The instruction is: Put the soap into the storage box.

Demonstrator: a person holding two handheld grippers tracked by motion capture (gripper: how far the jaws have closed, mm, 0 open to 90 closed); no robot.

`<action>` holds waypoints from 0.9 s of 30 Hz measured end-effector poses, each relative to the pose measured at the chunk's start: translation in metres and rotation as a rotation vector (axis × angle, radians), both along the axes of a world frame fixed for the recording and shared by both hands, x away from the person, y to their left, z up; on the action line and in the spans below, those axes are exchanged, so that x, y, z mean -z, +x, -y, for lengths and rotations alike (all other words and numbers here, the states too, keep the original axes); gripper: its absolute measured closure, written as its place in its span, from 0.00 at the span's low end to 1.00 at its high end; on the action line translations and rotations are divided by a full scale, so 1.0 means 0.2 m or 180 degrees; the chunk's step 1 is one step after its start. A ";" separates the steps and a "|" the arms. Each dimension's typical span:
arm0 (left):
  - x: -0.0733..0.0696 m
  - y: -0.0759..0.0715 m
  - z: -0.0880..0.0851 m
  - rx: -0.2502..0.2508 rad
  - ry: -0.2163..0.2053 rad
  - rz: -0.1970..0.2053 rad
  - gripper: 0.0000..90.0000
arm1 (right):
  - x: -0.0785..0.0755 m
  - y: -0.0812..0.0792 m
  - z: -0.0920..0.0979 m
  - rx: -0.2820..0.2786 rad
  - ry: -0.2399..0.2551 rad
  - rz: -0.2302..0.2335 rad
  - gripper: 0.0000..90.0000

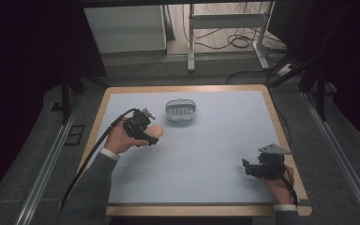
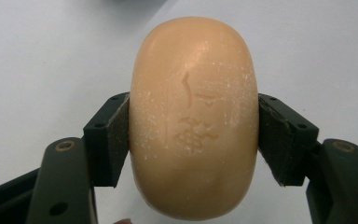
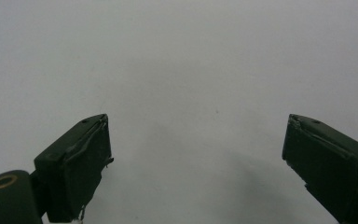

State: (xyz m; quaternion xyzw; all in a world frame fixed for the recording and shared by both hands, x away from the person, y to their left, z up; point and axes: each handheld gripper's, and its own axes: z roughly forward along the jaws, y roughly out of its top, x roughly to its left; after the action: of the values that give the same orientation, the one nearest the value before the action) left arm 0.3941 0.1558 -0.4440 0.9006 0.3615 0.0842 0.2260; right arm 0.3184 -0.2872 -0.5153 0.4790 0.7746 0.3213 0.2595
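In the high view, a grey sleeve (image 1: pixel 93 187) enters at the bottom left. The pale surface (image 1: pixel 206 154) has a wooden rim, with dark floor, cables and a white frame beyond. The left gripper (image 1: pixel 145 132) hangs over the left part, clamped on a peach soap bar (image 1: pixel 153 132). A grey soap dish (image 1: pixel 181 110) stands just beyond it, apart. The right gripper (image 1: pixel 246 168) sits near the right edge.

In the left gripper view, both pads press the soap bar's (image 2: pixel 193 116) sides; it stands lengthwise between the jaws.

In the right gripper view, the right gripper (image 3: pixel 198 163) gapes wide over bare surface (image 3: pixel 182 70), holding nothing.
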 end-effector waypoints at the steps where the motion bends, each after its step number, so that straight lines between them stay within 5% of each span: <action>1: 0.00 0.01 0.01 0.0003 0.0007 0.0003 0.36 | 0.00 0.00 0.00 -0.0001 -0.0002 0.0000 0.09; 27: -0.06 0.09 0.09 0.0085 0.0050 0.0052 0.36 | 0.00 0.00 0.00 0.0008 -0.0008 -0.0007 0.09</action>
State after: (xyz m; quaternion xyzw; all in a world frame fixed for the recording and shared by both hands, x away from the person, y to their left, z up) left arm 0.4113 0.1377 -0.4328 0.9064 0.3470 0.0914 0.2230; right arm 0.3183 -0.2880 -0.5156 0.4799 0.7747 0.3195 0.2597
